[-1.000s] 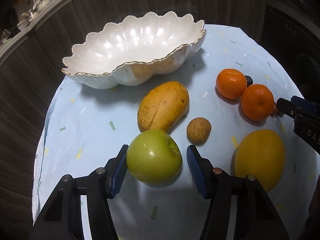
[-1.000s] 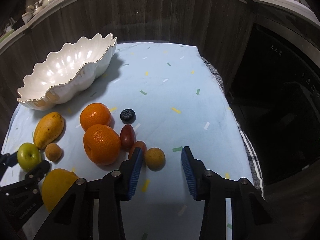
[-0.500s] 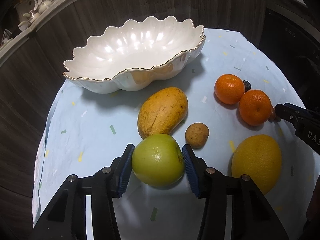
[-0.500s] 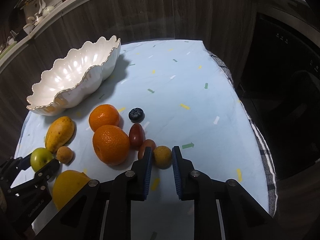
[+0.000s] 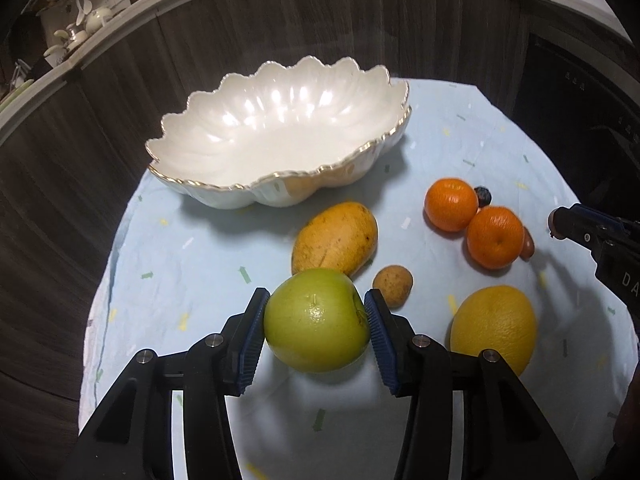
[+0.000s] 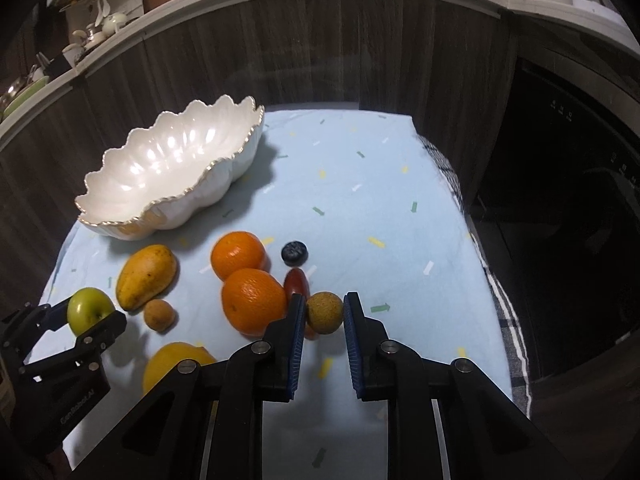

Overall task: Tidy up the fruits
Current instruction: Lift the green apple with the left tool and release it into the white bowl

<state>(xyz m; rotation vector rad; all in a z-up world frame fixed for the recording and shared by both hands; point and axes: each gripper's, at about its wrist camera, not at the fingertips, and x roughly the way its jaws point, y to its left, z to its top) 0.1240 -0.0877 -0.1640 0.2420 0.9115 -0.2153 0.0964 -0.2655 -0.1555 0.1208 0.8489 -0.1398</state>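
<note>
Left gripper (image 5: 316, 326) pinches the round green apple (image 5: 316, 320) across its firm, smooth middle at the tablecloth's (image 5: 200, 248) near edge. Right gripper (image 6: 324, 314) clamps the small speckled brown fruit (image 6: 325, 313), light, probably thin-shelled.

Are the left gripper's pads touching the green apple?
Touching. The left wrist view shows both blue pads of the left gripper pressed against the sides of the green apple, with no gap on either side.

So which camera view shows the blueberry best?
The right wrist view: the blueberry lies whole and unobstructed on the cloth, beside the far orange. In the left wrist view only a dark part of it shows, mostly hidden behind the oranges.
</note>
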